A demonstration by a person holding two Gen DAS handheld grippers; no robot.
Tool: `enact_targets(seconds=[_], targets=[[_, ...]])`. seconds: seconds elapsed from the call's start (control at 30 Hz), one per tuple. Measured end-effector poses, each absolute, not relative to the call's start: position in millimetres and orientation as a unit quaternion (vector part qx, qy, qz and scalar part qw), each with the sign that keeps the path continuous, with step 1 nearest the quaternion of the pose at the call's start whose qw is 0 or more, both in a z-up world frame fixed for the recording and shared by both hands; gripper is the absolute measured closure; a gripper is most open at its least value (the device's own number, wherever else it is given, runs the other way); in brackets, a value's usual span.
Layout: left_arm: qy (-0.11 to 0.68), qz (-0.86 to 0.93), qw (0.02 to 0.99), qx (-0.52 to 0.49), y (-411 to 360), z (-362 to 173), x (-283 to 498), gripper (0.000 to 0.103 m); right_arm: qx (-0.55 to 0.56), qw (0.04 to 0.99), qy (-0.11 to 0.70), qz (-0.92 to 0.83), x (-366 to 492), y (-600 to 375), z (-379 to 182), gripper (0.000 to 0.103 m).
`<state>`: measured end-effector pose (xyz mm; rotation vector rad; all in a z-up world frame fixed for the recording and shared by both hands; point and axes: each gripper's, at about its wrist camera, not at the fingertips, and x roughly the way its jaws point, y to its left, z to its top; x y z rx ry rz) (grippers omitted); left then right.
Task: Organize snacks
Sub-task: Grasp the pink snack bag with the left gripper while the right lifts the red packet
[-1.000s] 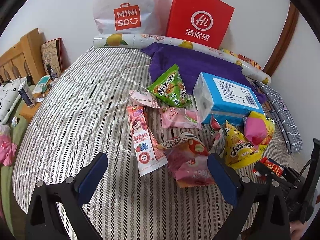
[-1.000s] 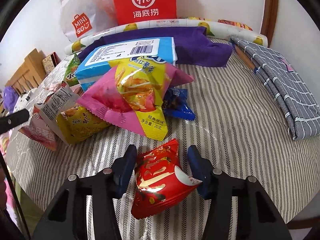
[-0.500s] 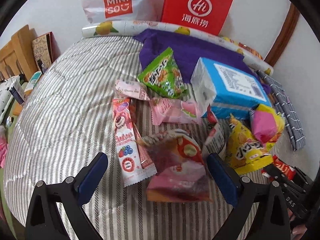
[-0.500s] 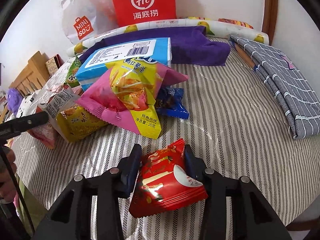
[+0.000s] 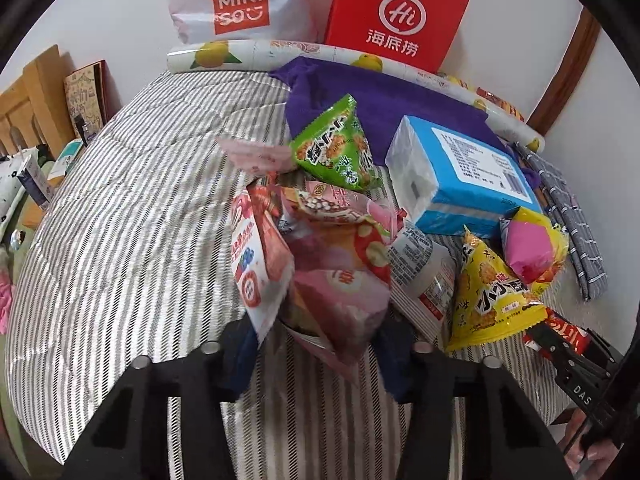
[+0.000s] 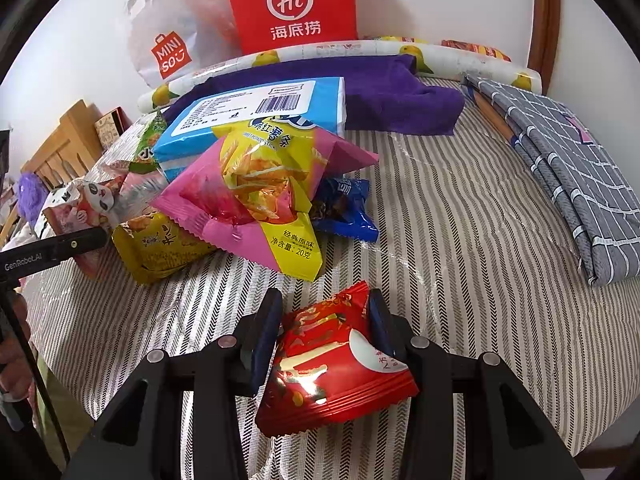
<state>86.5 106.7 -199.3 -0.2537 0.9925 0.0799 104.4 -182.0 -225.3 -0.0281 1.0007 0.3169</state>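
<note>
Both grippers take snacks from the striped bed

The left gripper point(image 5: 316, 356) fingers are closing on a pink snack bag point(image 5: 340, 280), with a long strawberry packet point(image 5: 252, 256) bunched against it; the right gripper point(image 6: 324, 336) fingers pinch a red snack packet point(image 6: 332, 364) just above the striped bed point(image 6: 460, 240). Beyond lie a pink-and-yellow chip bag point(image 6: 260, 192), a yellow triangular bag point(image 5: 492, 288), a green bag point(image 5: 340, 148) and a blue tissue pack point(image 5: 460, 172), crowded together before a purple cloth point(image 6: 396, 92)
</note>
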Motion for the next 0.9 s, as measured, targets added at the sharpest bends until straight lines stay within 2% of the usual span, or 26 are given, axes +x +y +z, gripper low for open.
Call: enact_targets(seconds=[0.6,0.7,0.77,0.83,0.9], targets=[[0.443,0.035,0.886,-0.134,112,-169,50,0.06,-0.008,0.869,0.474,0.143,91,-198,-208,0.061],[0.441,0.035,0.886,-0.135,110,-166,48,0.06,-0.009,0.864,0.483,0.145,89,-200,-209,0.052],[0.44,0.035,0.887,-0.136,109,-165,48,0.061,-0.009,0.86,0.487,0.151,87,-201,-210,0.05],[0.44,0.033,0.887,-0.139,107,-164,48,0.061,-0.009,0.857,0.49,0.157,85,-200,-212,0.042],[0.44,0.031,0.886,-0.142,105,-163,48,0.061,-0.02,0.852,0.497,0.165,83,-197,-217,0.041]])
